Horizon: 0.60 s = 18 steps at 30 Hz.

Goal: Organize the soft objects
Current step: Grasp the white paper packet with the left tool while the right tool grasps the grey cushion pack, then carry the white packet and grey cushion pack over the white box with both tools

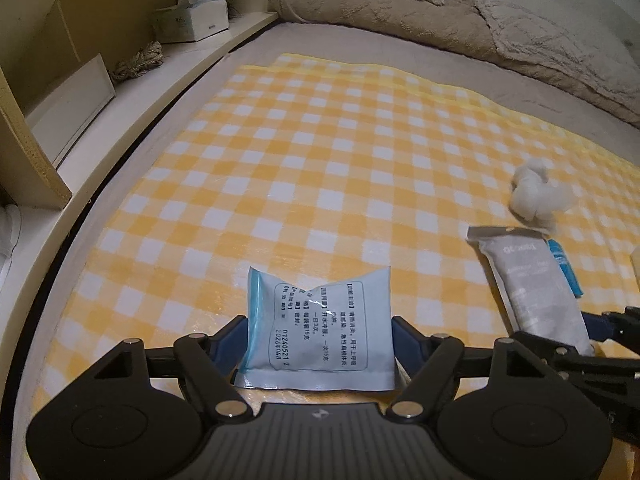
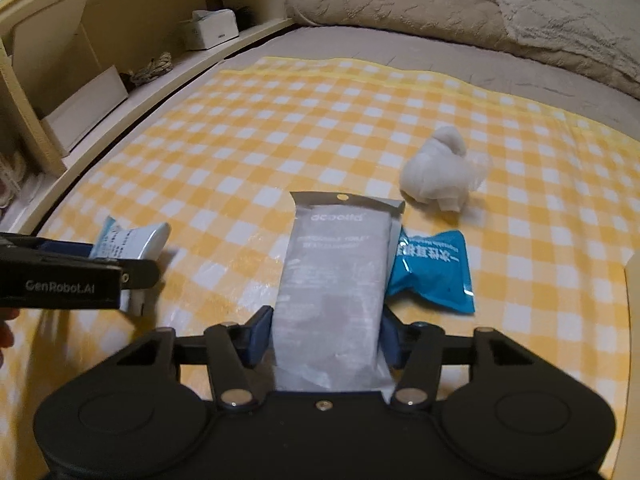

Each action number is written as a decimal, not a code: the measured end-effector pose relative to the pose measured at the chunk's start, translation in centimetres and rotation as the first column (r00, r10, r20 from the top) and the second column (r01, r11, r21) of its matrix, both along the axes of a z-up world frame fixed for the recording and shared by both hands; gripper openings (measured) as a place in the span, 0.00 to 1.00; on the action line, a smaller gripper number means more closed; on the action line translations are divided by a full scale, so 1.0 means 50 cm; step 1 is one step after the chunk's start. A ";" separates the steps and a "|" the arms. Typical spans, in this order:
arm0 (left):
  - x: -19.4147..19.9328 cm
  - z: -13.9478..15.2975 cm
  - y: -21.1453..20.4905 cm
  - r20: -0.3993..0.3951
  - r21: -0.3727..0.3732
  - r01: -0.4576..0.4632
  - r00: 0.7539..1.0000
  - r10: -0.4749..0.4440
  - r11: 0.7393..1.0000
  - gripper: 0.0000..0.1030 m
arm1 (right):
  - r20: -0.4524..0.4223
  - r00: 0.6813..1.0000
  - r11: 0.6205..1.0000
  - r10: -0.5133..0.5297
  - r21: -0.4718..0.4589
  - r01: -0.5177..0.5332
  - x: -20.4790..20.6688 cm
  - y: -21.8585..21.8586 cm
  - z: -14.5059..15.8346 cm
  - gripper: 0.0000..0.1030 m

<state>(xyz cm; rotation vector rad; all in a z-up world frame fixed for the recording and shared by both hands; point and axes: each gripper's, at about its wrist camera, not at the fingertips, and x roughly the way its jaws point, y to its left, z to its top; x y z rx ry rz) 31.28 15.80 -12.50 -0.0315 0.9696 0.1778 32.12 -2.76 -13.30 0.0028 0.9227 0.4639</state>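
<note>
My left gripper (image 1: 319,336) is shut on a pale blue sachet (image 1: 320,320) with black printed text, held just above the yellow checked cloth (image 1: 304,152). The sachet also shows in the right wrist view (image 2: 132,240), at the left beside the left gripper. My right gripper (image 2: 324,332) is shut on a grey pouch (image 2: 332,280), which also shows at the right of the left wrist view (image 1: 532,280). A bright blue packet (image 2: 434,276) lies against the pouch's right side. A white cotton wad (image 2: 440,176) lies on the cloth beyond them.
A beige quilt and pillows (image 2: 460,12) are piled at the far end of the bed. A shelf along the left wall (image 1: 132,80) holds a tissue box (image 1: 192,20), a coil of rope (image 1: 140,60) and a white box (image 1: 76,108).
</note>
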 end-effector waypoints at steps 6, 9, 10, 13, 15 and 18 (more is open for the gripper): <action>-0.013 0.034 -0.016 0.040 -0.026 0.002 0.999 -0.001 1.000 0.74 | 0.055 0.998 1.000 0.029 -0.001 -0.029 -0.027 -0.023 0.039 0.50; -0.023 0.054 -0.030 0.064 -0.039 0.003 0.998 0.000 0.999 0.74 | 0.086 0.996 1.000 0.028 0.007 -0.028 -0.041 -0.031 0.065 0.50; -0.027 0.061 -0.034 0.071 -0.043 0.003 0.997 0.000 0.999 0.74 | 0.093 0.995 1.000 0.025 0.013 -0.026 -0.046 -0.035 0.074 0.50; -0.041 0.086 -0.052 0.101 -0.055 0.010 0.995 -0.005 0.998 0.74 | 0.119 0.993 0.999 0.022 0.023 -0.025 -0.062 -0.047 0.099 0.50; -0.051 0.104 -0.066 0.122 -0.064 0.020 0.992 -0.012 0.998 0.74 | 0.135 0.991 0.999 0.018 0.026 -0.021 -0.072 -0.060 0.115 0.50; -0.068 0.129 -0.085 0.150 -0.078 0.034 0.988 -0.022 0.996 0.74 | 0.155 0.988 0.999 -0.001 0.036 -0.005 -0.087 -0.086 0.139 0.50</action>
